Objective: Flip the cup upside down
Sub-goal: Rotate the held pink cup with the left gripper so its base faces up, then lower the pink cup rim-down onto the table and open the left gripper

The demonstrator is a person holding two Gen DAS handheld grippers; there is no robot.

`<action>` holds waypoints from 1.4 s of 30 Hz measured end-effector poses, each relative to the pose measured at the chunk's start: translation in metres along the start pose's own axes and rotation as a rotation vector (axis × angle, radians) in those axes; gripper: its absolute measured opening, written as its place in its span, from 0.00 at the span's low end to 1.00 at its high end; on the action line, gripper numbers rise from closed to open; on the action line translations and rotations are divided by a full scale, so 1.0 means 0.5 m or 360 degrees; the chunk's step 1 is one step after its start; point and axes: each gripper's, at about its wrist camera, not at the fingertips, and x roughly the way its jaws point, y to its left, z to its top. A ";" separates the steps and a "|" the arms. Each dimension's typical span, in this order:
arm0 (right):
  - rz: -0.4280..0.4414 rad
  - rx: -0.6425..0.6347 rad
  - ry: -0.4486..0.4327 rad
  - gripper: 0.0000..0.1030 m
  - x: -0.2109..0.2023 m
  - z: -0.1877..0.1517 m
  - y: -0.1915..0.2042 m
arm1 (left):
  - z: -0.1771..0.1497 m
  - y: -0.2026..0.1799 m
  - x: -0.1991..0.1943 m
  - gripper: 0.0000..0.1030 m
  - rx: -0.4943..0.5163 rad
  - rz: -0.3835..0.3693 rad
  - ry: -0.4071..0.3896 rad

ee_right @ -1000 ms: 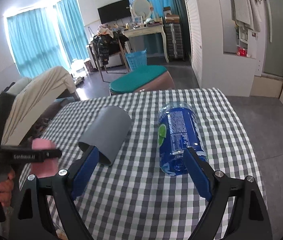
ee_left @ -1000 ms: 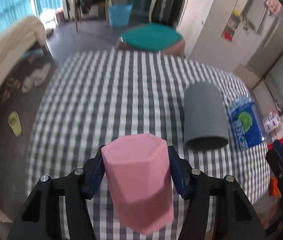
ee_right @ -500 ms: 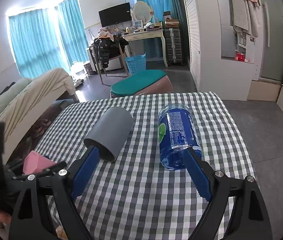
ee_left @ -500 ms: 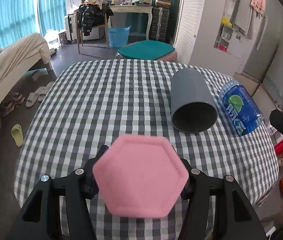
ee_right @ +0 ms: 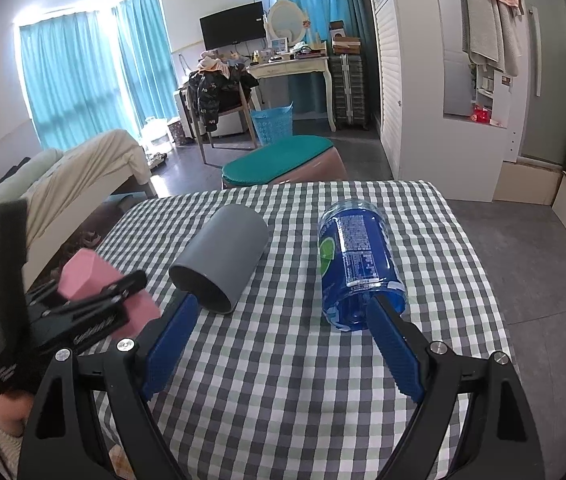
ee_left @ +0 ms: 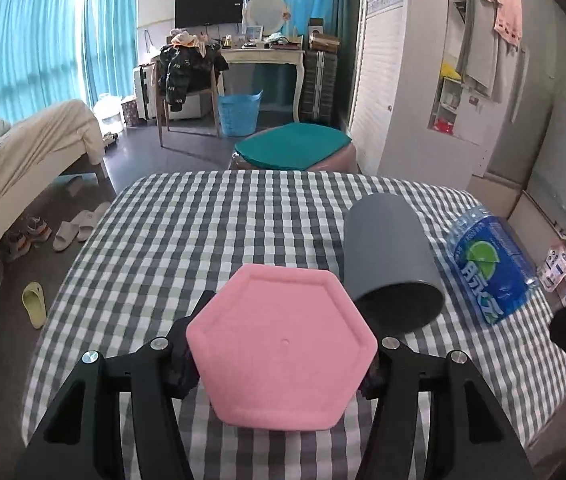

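Left wrist: left gripper clamped on pink cup, hexagonal base facing camera, long axis along the fingers, above checked table.

Right wrist: right gripper spread, empty; cup at 9 o'clock.

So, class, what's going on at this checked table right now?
A person works two handheld grippers over the checked table. The left gripper has its jaws closed on a pink hexagonal cup, with the cup's flat bottom facing the camera. The right gripper hangs open over the cloth, holding nothing. A grey cup and a blue bottle both lie on their sides on the table, untouched.
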 end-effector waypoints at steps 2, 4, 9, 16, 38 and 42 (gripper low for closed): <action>-0.0008 -0.0008 0.0012 0.84 0.005 -0.001 0.002 | -0.001 -0.001 0.013 0.57 -0.0006 0.0003 -0.0002; -0.0014 -0.0012 0.0018 0.84 0.008 -0.001 0.003 | 0.000 -0.004 0.018 0.57 0.0001 0.0008 -0.0002; -0.0028 -0.0024 0.0032 0.84 0.019 0.002 0.008 | 0.000 -0.002 0.033 0.57 0.0016 -0.0012 0.0006; -0.0041 -0.0051 0.0033 0.84 0.018 0.002 0.020 | -0.004 0.000 0.038 0.57 0.0045 -0.0042 0.0006; -0.0062 -0.0104 -0.0144 0.84 -0.105 -0.001 0.051 | 0.061 0.049 -0.164 0.76 -0.0004 -0.0020 -0.0422; -0.0060 -0.0122 -0.0208 0.84 -0.142 -0.012 0.067 | 0.050 0.076 -0.239 0.76 -0.0056 -0.0035 -0.0528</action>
